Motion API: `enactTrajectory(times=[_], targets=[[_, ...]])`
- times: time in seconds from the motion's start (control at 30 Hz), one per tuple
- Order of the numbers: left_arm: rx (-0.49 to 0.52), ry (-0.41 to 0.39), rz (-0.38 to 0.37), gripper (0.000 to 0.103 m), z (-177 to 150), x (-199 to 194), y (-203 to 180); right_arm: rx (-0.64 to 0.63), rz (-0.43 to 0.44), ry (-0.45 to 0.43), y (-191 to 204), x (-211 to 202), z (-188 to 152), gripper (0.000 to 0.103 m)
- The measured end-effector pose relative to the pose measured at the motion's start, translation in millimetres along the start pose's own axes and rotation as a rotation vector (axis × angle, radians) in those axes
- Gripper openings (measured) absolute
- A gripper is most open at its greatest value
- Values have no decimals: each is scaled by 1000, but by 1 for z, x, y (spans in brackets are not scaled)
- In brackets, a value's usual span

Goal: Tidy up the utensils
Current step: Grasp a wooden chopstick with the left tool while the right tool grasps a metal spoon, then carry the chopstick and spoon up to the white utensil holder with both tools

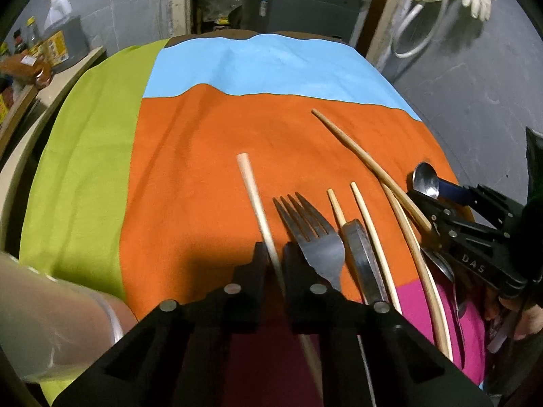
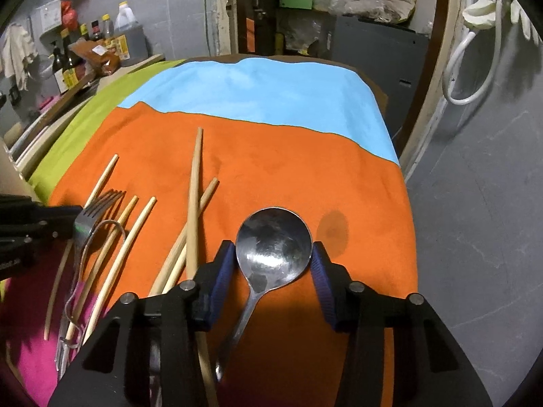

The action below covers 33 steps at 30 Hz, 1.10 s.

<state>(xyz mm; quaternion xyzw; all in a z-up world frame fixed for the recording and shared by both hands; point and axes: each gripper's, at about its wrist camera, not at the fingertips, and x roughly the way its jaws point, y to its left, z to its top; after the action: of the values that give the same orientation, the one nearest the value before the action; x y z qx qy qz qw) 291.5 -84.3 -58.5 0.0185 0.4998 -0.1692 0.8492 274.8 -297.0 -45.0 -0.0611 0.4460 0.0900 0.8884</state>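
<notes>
Left gripper (image 1: pixel 275 264): jaws pinch a pale chopstick (image 1: pixel 259 210), which points away over the orange cloth (image 1: pixel 190 169).
Right gripper (image 2: pixel 274 264): jaws stand on both sides of the spoon (image 2: pixel 273 240) bowl; contact I cannot tell.
Fork (image 1: pixel 312 234): lies just right of the held chopstick.
Other chopsticks (image 2: pixel 193 196): scattered on the bench between both grippers.

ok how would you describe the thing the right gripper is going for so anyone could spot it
Look at the orange cloth, near its right edge. Between the blue pads of the right gripper lies a metal spoon, round bowl up. It is the only shiny, round-headed piece; the sticks beside it are wooden.
</notes>
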Motion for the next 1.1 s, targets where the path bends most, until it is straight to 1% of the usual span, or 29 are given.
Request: enactTrajectory(times=[0.03, 0.1, 0.2, 0.27, 0.37, 0.5, 0.53, 0.57, 0.7, 0.73, 0.8, 0.83, 0.93, 1.1], targets=[[-8, 2, -1, 2, 0, -1, 0, 3, 3, -1, -1, 0, 0, 40], [-13, -7, 3, 2, -2, -4, -1, 10, 6, -11, -2, -3, -1, 40], [-13, -45, 7, 2, -10, -14, -2, 9, 11, -38, -1, -9, -2, 40], [-10, -77, 10, 2, -15, -23, -4, 8, 5, -74, 1, -16, -3, 40], [-8, -156, 5, 2, -25, -40, -9, -7, -7, -144, 6, -31, -6, 40], [-19, -299, -6, 2, -39, -65, -12, -43, -45, -275, 18, -55, -12, 40], [-20, -337, -2, 2, -43, -72, -13, -52, -55, -302, 21, -60, -13, 40], [-27, -359, -4, 2, -44, -76, -14, -67, -73, -345, 25, -67, -16, 40], [-54, -465, -20, 2, -51, -97, -16, -117, -122, -458, 40, -85, -23, 40], [-58, -501, -21, 2, -52, -104, -16, -129, -135, -483, 43, -89, -24, 39], [-57, -556, -20, 2, -53, -115, -16, -140, -151, -524, 48, -96, -26, 39], [-55, -595, -19, 2, -54, -122, -17, -143, -157, -542, 50, -99, -26, 39], [-49, -664, -15, 2, -54, -137, -15, -140, -169, -604, 56, -109, -23, 39], [-53, -749, -6, 2, -55, -159, -4, -105, -143, -669, 62, -125, -14, 39]])
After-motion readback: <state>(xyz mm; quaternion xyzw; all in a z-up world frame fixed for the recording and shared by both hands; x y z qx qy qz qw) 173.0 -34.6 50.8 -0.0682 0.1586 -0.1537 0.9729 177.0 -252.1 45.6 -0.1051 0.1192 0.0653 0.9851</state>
